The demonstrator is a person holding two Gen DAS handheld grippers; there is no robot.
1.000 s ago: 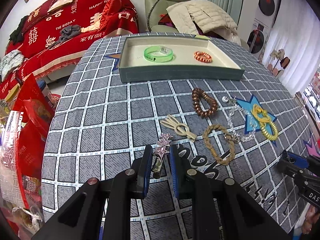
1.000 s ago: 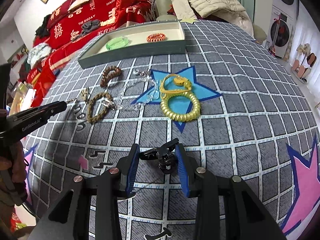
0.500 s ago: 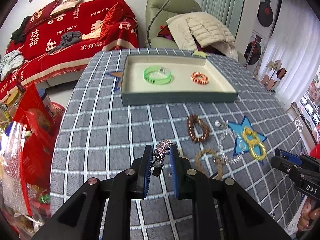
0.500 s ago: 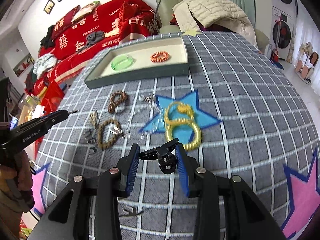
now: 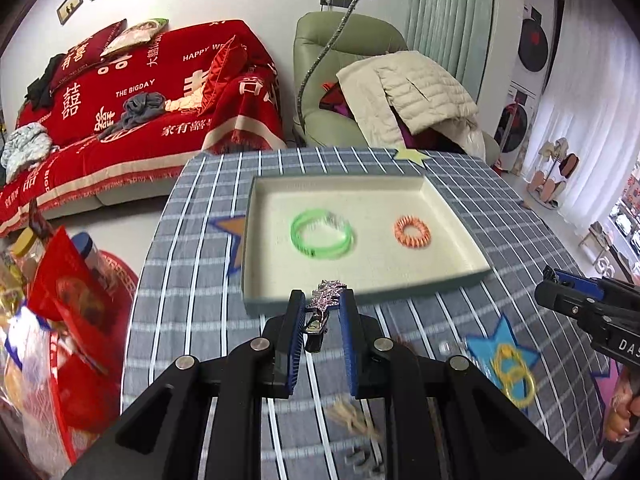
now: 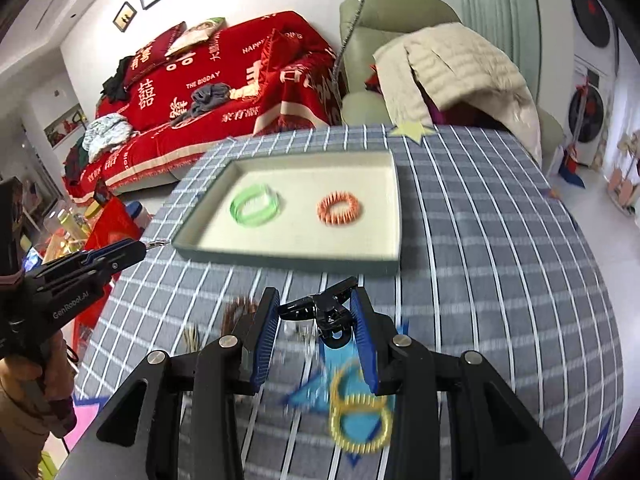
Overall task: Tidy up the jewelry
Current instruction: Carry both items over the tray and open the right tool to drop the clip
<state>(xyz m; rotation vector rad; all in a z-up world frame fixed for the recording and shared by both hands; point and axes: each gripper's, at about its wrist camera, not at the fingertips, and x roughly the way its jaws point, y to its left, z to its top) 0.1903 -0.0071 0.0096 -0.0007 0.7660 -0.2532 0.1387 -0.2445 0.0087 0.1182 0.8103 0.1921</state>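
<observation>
On the table: a grey cloth (image 5: 192, 264) with a white grid and printed stars covered the whole top.
Tray: a shallow tray (image 5: 360, 300) with a cream floor sat toward the far side of the cloth, holding a green bangle (image 5: 322, 233) and, well apart from it, an orange coil tie (image 5: 412, 232).
Left gripper (image 5: 320, 312): its blue pads were pinched on a sparkly star hair clip (image 5: 326, 296), held just short of the tray's near wall.
Right gripper (image 6: 316, 312): pressed onto a black claw clip (image 6: 324, 312), raised above the cloth short of the tray.
Loose pieces: a yellow coil tie (image 6: 360, 420) lay on a blue star; a brown bracelet (image 6: 236, 308) was blurred beside it.
Room: a sofa under a red throw (image 5: 140, 92) stood behind the table, next to a green armchair (image 5: 340, 60) draped with a cream quilted jacket (image 5: 412, 92); white curtains (image 5: 592, 120) hung at the right.
</observation>
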